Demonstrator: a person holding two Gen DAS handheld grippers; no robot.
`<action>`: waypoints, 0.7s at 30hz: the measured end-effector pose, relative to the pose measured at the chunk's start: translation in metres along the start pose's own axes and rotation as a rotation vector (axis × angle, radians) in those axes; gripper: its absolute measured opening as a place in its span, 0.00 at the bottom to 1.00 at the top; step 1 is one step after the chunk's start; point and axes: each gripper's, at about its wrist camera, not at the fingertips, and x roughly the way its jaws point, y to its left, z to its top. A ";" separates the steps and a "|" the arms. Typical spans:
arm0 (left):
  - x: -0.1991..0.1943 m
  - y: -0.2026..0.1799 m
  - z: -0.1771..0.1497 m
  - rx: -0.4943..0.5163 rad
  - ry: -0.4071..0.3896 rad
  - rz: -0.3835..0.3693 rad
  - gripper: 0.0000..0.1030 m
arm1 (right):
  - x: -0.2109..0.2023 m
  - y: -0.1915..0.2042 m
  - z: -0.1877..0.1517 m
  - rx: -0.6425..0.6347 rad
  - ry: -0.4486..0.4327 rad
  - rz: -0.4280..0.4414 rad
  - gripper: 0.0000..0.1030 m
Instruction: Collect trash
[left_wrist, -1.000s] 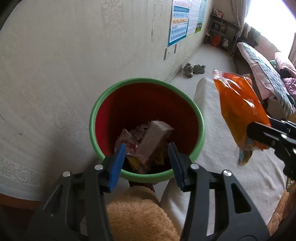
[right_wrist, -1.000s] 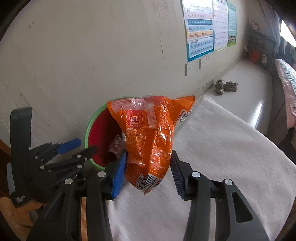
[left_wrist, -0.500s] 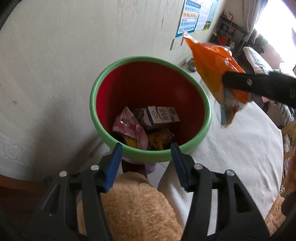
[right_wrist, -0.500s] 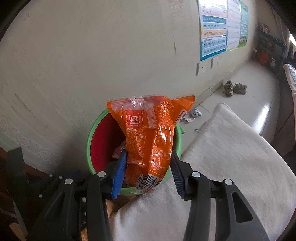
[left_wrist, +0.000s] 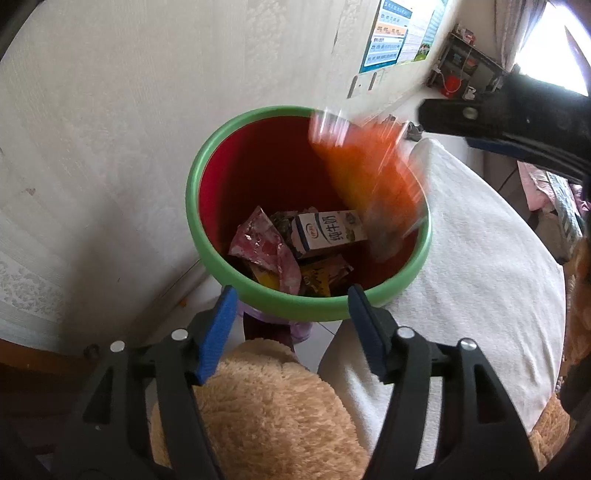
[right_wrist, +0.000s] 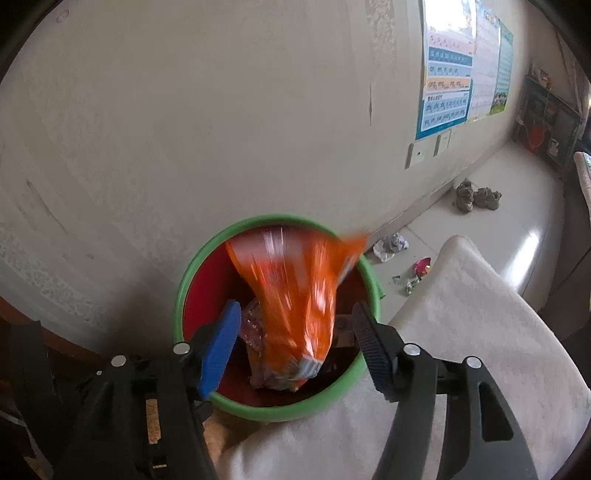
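Observation:
A red bin with a green rim (left_wrist: 255, 284) (right_wrist: 280, 410) stands by the wall. It holds a milk carton (left_wrist: 328, 230), a pink wrapper (left_wrist: 262, 243) and other wrappers. An orange snack bag (left_wrist: 369, 173) (right_wrist: 295, 295) is blurred and falling into the bin, free of my right gripper (right_wrist: 291, 345), which is open just above the bin's near rim. My left gripper (left_wrist: 291, 321) is open and empty at the bin's near rim. The right gripper's arm (left_wrist: 509, 122) shows at the upper right of the left wrist view.
A white cushion (left_wrist: 461, 266) (right_wrist: 461, 332) lies right of the bin. A tan plush toy (left_wrist: 266, 406) sits below my left gripper. Crumpled paper (right_wrist: 391, 245) and a small pink wrapper (right_wrist: 421, 266) lie on the floor by the wall. Shoes (right_wrist: 476, 195) lie farther back.
My right gripper has opened and let go of the orange bag, which now drops into the bin. My left gripper has stayed open over the bin's near rim.

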 end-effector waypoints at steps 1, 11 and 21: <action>0.000 0.000 0.000 0.000 0.002 0.001 0.61 | -0.004 -0.004 -0.003 0.012 -0.006 0.000 0.66; -0.009 -0.031 -0.007 0.081 -0.024 -0.003 0.79 | -0.066 -0.068 -0.098 0.171 -0.001 -0.069 0.87; -0.095 -0.142 -0.007 0.263 -0.392 -0.113 0.94 | -0.194 -0.118 -0.166 0.294 -0.341 -0.267 0.93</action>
